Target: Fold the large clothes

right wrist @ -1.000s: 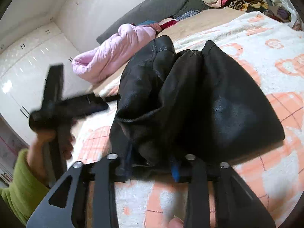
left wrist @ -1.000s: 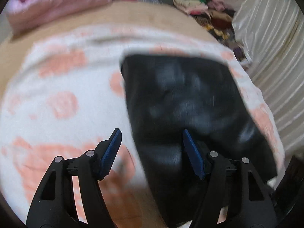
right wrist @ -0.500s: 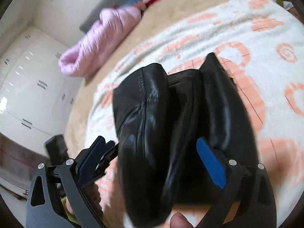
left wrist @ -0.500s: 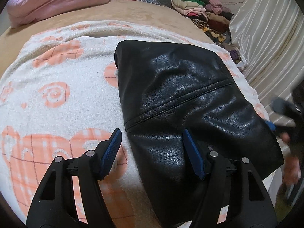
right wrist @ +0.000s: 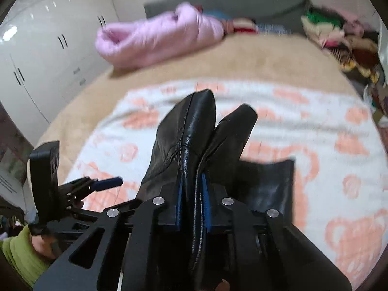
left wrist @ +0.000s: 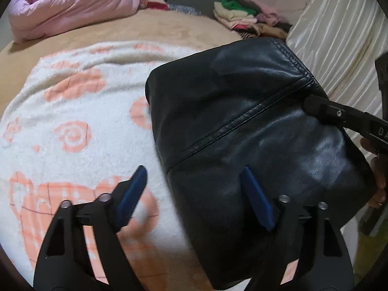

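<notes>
**Right claw pinching the folded jacket's edge**

The left claw [left wrist: 192, 194] is hovering released, one finger over the patterned blanket [left wrist: 72, 121] and one over the black leather jacket [left wrist: 242, 121], probably readying to steady the bundle. The jacket is lying folded on the bed, right of centre. The right claw [right wrist: 191, 208] is clenching its seamed edge, likely to lift or shift it.

Both grippers were matte black with silver screws and blue finger pads [left wrist: 257, 198]. The left gripper [left wrist: 194, 194] showed triangular cutouts. A green sleeve [right wrist: 19, 257] covered the wrist.
</notes>
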`<state>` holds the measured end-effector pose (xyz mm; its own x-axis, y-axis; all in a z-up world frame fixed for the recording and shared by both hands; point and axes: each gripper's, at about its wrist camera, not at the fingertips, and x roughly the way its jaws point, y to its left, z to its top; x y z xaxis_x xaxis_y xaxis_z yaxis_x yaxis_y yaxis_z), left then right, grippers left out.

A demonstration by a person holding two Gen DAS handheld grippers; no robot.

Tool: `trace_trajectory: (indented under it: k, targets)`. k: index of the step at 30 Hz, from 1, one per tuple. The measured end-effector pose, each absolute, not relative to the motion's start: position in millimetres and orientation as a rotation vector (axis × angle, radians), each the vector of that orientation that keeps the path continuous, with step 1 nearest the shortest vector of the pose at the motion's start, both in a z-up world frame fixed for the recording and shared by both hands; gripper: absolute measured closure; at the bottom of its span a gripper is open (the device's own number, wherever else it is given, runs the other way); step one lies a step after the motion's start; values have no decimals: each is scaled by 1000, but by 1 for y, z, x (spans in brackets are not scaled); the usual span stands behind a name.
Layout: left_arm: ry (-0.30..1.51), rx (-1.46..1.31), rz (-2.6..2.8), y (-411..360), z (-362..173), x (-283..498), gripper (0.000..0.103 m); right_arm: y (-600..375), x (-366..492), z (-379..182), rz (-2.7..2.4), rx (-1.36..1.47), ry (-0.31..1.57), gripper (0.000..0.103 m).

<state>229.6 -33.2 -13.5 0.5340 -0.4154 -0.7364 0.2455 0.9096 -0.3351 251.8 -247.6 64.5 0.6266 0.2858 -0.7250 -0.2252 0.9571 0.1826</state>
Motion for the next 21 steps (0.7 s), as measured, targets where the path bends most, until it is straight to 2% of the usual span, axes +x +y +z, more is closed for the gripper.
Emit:
trace_trajectory:
  k: [3,7,10,14,17,20,21]
  targets:
    - [929,-221,-429,-41,-8,229,17,-284,241,66,284,106,772,91]
    - [989,-265,-486,-62,-22,233,10,-326,244,28,249,180,815,91]
    - [1047,-290,-515,-77,-39,235,10,-344,242,-12,217,221,887,91]
    - [1087,-288,-531,-91,-55,233,9,-361,234,-37,205,257,867,90]
    - [1096,-283,-529,-97,-59,234,9,-365,232,-48,188,287,883,82]
    - [1096,-262,-521,-100,-60,235,8,-372,228,-46,169,334,897,65]
    - [1095,-262,-519,-101,-60,235,8,-375,224,-43,164,345,892,56]
